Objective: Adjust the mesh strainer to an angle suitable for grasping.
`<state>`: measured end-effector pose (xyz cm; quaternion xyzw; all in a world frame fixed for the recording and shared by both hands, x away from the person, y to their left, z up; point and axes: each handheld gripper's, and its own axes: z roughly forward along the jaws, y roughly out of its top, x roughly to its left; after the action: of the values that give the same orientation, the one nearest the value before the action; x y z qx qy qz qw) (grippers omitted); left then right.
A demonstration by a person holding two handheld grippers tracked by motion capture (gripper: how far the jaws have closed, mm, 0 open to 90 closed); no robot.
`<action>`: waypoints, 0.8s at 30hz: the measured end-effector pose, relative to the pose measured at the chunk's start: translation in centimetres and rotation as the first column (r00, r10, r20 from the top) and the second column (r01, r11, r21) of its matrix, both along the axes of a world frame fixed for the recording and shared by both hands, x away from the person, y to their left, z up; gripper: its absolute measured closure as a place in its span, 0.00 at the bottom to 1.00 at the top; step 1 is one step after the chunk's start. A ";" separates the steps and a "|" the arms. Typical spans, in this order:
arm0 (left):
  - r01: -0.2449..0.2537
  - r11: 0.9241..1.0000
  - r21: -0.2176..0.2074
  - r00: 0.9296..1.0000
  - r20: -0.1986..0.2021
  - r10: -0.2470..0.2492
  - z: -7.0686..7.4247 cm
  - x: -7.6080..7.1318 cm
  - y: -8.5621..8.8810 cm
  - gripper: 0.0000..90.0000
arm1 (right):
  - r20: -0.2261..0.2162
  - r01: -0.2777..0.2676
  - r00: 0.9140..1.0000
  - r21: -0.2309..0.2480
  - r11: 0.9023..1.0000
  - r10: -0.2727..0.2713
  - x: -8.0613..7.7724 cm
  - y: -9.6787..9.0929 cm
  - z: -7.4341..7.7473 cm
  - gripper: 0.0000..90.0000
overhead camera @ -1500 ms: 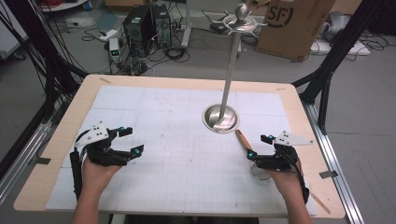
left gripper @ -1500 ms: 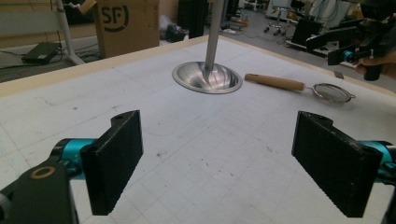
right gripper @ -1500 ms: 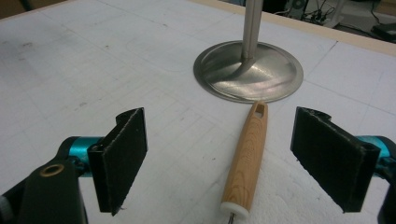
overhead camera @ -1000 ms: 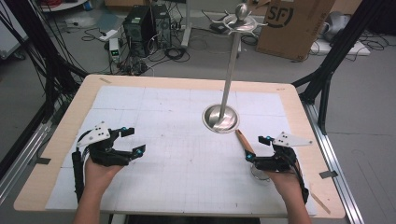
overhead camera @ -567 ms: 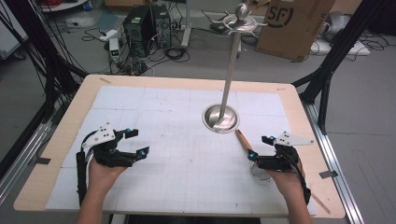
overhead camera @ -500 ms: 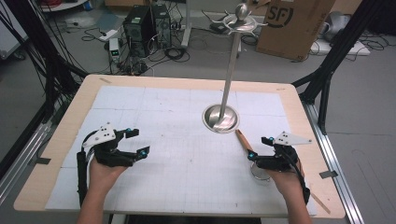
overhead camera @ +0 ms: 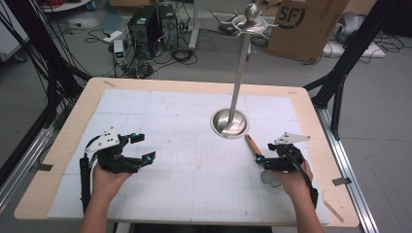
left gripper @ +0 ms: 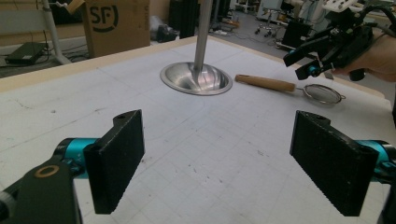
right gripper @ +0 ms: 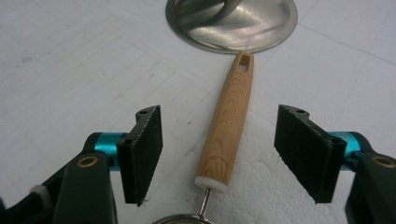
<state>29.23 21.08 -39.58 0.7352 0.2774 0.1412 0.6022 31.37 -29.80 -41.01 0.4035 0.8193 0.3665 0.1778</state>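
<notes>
Cardboard box [overhead camera: 307, 26] at upper right of the high view, printed "SF" in black. Wooden strainer handle [right gripper: 229, 120], light grain, tapered, hanging slot at its far end, faint burned lettering too small to read, white collar and thin wire leading to the round mesh bowl [left gripper: 322, 93]. Lies on the white gridded table sheet [overhead camera: 184, 121], lower right of the high view, tip just beside the polished steel dish base [overhead camera: 229, 122] of a tall pole. Right gripper [right gripper: 218, 154] half-wide, just been closing, black grainy pads either side of the handle, not touching. Left gripper [left gripper: 229, 165] wide apart, nothing between, lower left.
</notes>
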 end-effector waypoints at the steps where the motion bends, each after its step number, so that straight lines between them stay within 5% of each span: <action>1: 0.000 1.000 0.000 1.000 0.000 0.000 0.0 0.0 0.0 0.20 | -0.011 -0.001 1.000 -0.002 1.000 0.001 0.1 0.0 0.0 0.40; 9: 0.003 1.000 0.000 1.000 -0.005 -0.003 -0.1 0.0 -0.1 0.21 | -0.130 0.019 0.991 -0.073 0.997 -0.028 1.0 0.3 -0.8 0.54; 14: 0.006 1.000 0.006 1.000 -0.010 -0.005 -0.1 0.1 -0.2 0.21 | -0.212 0.013 0.977 -0.119 0.993 -0.038 1.5 0.7 -1.5 0.68; 24: 0.010 1.000 0.014 1.000 -0.015 -0.010 -0.2 0.1 -0.3 0.21 | -0.230 -0.030 0.973 -0.140 0.990 -0.003 1.2 1.0 -1.1 0.74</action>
<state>29.34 20.77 -39.78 0.7419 0.2772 0.1349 0.5955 32.61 -28.77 -42.13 0.4239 0.8611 0.2590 0.1080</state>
